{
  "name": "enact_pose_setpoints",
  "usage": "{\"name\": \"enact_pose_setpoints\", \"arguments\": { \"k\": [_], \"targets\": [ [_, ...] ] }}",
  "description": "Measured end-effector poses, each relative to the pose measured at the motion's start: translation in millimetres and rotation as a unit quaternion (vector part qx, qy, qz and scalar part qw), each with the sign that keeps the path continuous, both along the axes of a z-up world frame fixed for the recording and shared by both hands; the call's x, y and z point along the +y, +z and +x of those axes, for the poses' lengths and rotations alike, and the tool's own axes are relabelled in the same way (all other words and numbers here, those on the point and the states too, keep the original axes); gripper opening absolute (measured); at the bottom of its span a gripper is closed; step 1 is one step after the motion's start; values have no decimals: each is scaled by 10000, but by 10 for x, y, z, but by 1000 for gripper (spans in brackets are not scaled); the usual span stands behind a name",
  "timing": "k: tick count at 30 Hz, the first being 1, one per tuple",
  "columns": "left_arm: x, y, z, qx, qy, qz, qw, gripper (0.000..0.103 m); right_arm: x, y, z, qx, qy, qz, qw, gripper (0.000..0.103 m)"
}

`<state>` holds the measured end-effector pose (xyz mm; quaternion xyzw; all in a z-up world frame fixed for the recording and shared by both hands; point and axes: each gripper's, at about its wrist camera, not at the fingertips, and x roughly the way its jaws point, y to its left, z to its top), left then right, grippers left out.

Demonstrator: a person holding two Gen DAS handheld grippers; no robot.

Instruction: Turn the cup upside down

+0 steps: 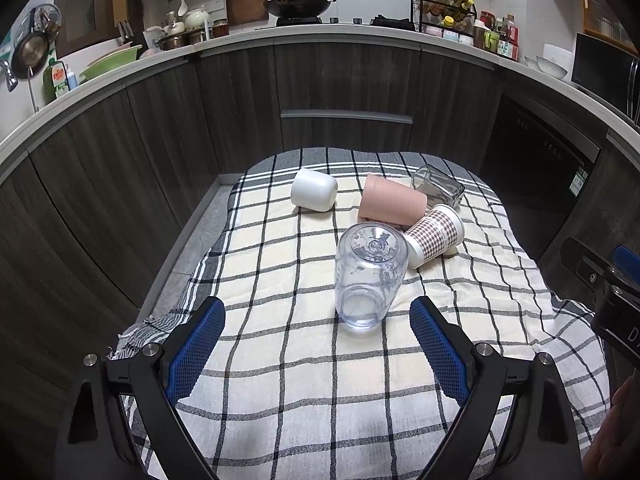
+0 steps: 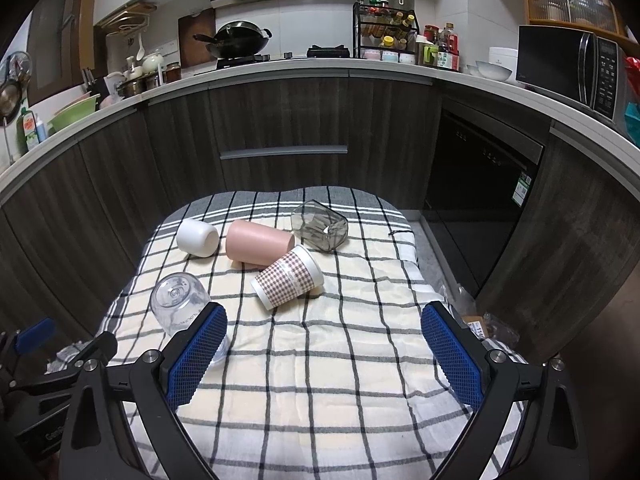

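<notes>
A clear plastic cup [image 1: 370, 276] stands upside down on the checked cloth [image 1: 280, 360], its base up. My left gripper [image 1: 318, 324] is open and empty, its blue pads on either side just short of the cup. Behind it lie a white cup [image 1: 314, 190], a pink cup [image 1: 392, 204], a brown houndstooth cup [image 1: 434, 236] and a square glass cup [image 1: 438, 188], all on their sides. My right gripper [image 2: 324, 332] is open and empty over the cloth [image 2: 320, 380]. The clear cup [image 2: 180, 304] stands by its left finger. The houndstooth cup [image 2: 288, 278] lies ahead.
The white cup [image 2: 198, 237], pink cup [image 2: 258, 244] and glass cup [image 2: 320, 226] lie at the far side of the cloth. Dark cabinet fronts [image 1: 344, 80] and a dishwasher [image 2: 480, 200] stand behind the table. The other gripper [image 1: 612, 280] shows at the right edge.
</notes>
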<state>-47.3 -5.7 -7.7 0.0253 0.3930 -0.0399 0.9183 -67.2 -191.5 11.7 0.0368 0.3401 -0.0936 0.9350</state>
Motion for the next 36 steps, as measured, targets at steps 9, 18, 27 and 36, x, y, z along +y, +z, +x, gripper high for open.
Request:
{"name": "enact_pose_setpoints", "arguments": {
  "k": [9, 18, 27, 36],
  "targets": [
    [13, -27, 15, 17, 13, 1, 10000, 95, -1, 0, -1, 5, 1, 2, 10000, 98],
    [13, -32, 14, 5, 6, 0, 10000, 95, -1, 0, -1, 5, 1, 0, 10000, 98],
    [6, -35, 2, -16, 4, 6, 10000, 95, -4, -1, -3, 2, 3, 3, 10000, 98],
    [-7, -42, -2, -4, -2, 2, 10000, 95, 8, 1, -5, 8, 5, 6, 10000, 98]
  ]
}}
